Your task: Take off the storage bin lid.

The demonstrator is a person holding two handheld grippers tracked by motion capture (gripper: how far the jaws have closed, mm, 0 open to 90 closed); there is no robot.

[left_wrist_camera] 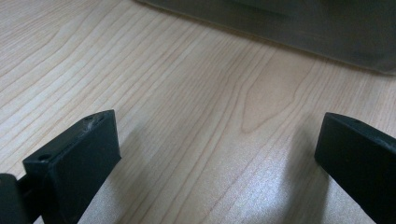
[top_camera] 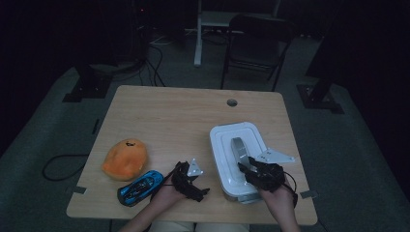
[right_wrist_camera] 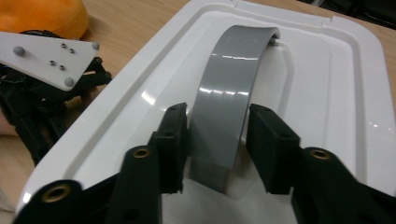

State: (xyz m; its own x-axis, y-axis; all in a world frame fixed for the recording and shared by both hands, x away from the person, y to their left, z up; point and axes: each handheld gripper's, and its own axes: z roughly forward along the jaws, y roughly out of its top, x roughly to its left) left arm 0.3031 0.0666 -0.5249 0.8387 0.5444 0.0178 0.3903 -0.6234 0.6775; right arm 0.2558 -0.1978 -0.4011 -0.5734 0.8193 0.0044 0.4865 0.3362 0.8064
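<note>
I have my right gripper [right_wrist_camera: 217, 140] straddling the grey handle [right_wrist_camera: 233, 93] of the white box [top_camera: 220, 145], jaws barely apart, probably to lift it. My left gripper [left_wrist_camera: 219, 154] rests wide open on the table [left_wrist_camera: 187, 93] alongside.

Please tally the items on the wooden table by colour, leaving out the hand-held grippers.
Orange: 1, the rounded orange plush toy
Blue: 1, the blue and black toy car
White: 1, the white plastic storage box with a grey arched handle
Total: 3
</note>
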